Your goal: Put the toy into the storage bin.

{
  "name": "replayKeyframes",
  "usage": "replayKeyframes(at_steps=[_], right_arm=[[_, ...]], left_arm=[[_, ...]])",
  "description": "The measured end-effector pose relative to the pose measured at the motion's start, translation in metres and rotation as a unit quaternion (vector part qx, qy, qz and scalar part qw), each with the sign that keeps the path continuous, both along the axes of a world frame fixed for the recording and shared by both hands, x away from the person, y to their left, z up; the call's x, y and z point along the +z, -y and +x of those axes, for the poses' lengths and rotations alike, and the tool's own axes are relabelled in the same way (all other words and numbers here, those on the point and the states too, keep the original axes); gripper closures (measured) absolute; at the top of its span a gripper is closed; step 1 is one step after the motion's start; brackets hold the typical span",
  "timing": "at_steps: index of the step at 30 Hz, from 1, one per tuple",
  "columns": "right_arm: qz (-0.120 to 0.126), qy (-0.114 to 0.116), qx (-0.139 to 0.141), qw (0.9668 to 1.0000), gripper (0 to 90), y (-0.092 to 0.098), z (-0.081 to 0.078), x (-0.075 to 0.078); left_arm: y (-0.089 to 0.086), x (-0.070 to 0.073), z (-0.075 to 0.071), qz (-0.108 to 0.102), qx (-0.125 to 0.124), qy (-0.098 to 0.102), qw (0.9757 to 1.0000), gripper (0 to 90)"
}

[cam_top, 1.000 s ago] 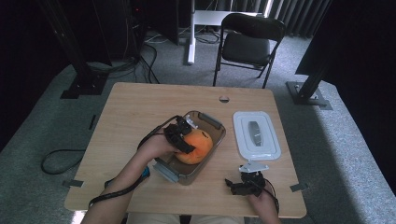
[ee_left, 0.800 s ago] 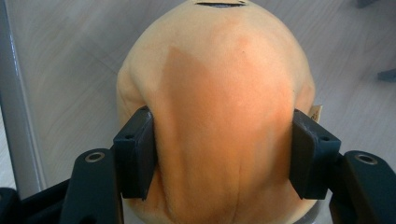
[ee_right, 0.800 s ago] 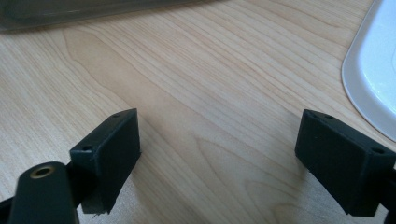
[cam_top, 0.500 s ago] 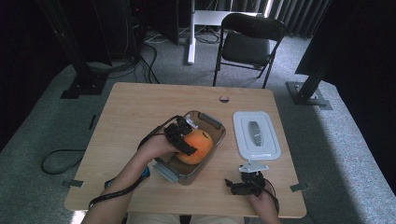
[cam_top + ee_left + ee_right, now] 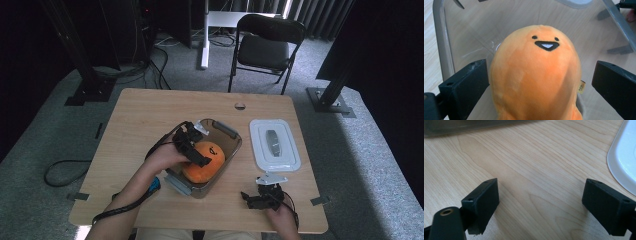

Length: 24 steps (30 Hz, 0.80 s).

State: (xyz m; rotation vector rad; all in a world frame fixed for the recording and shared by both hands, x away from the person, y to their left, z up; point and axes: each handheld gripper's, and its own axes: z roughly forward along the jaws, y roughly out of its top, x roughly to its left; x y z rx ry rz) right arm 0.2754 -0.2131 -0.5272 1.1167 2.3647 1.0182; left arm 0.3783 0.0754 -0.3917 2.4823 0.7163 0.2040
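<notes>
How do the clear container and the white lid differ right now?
The clear container holds an orange plush toy; the white lid carries nothing. The container is see-through and deep; the lid is opaque and flat. The container lies askew to the table edge; the lid lies nearly square. Both rest on the wooden table.

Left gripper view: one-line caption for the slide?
Open left gripper straddles an orange plush toy lying in a clear container.

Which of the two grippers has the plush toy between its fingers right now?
The left gripper: the orange plush toy sits between its open fingers. The right gripper has bare table.
</notes>
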Motion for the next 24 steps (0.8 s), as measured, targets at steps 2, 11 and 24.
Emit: replayKeyframes(at_steps=[2,11,24], right_arm=[[0.0,0.0,0.0,1.0,13.5,0.0,0.0,0.0],[-0.001,0.0,0.0,1.0,13.5,0.0,0.0,0.0],[-0.001,0.0,-0.001,1.0,13.4,0.0,0.0,0.0]], left_arm=[[-0.002,0.002,-0.002,-0.005,-0.001,0.002,1.0,1.5],[-0.018,0.008,-0.01,-0.024,0.002,0.008,0.9997,1.6],[-0.044,0.025,-0.025,-0.053,0.007,0.02,0.9983,1.7]])
